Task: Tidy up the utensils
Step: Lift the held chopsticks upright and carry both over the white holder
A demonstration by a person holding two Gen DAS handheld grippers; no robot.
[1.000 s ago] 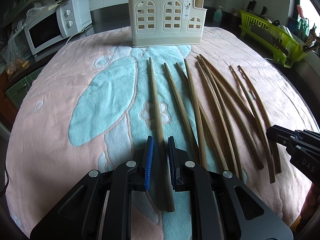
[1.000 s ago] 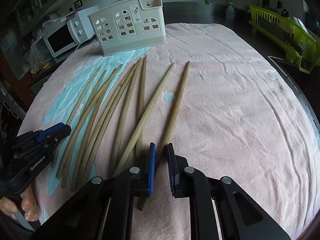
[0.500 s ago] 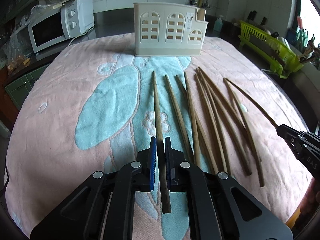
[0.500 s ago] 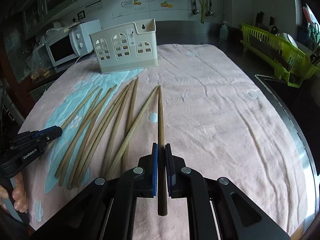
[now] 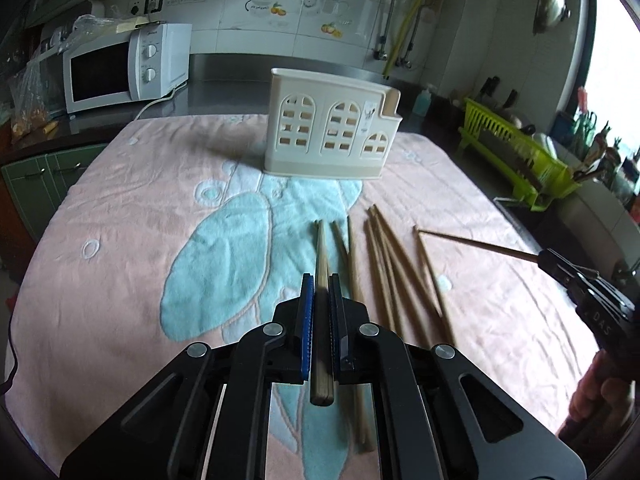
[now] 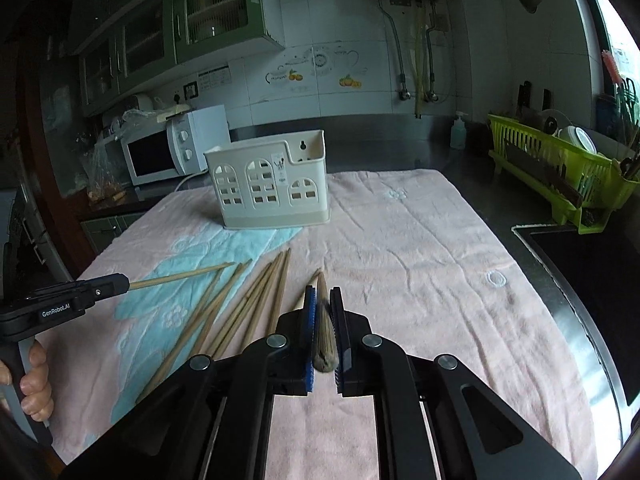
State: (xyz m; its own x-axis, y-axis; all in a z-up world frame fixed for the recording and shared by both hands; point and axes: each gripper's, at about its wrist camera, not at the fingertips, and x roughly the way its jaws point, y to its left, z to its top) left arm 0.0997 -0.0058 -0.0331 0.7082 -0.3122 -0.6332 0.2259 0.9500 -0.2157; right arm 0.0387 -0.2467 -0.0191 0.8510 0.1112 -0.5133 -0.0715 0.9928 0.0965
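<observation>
My left gripper is shut on a wooden chopstick and holds it lifted above the towel, pointing toward the cream utensil holder. My right gripper is shut on another chopstick, also raised; it shows from the left wrist view at the right. Several chopsticks lie on the pink and blue towel, also seen in the right wrist view. The holder stands upright at the towel's far edge.
A white microwave stands at the back left. A green dish rack stands at the right beside a dark sink. A soap bottle stands behind the towel.
Both grippers closed on a chopstick each and lifted them off the towel, rising and tilting up toward the holder.
</observation>
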